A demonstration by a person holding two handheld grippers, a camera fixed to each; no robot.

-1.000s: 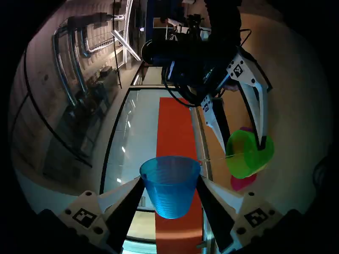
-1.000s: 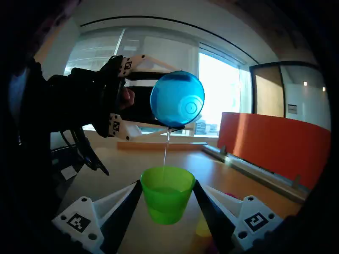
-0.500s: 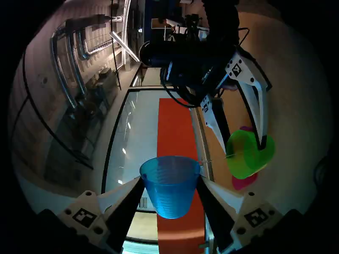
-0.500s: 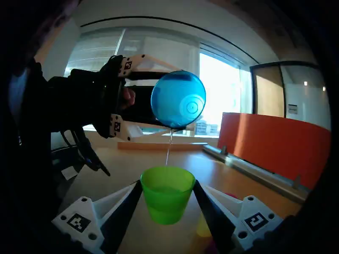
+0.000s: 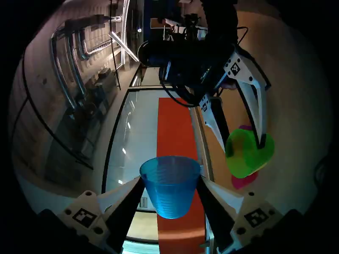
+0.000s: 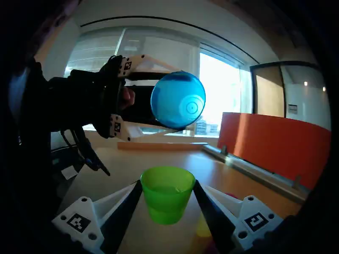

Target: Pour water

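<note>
— Any legible text, numbers or brands on site?
— None. The square markers on the right claw carry black-and-white patterns, no letters. A wall notice is too small to read.

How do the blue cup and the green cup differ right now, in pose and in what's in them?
The blue cup is tipped on its side, base toward the right gripper view; the green cup stands upright. The blue cup hangs above the green cup. The green cup visibly holds water; the blue cup's contents I cannot tell. Both are translucent tumblers, clamped in the left gripper and right gripper respectively.
</note>
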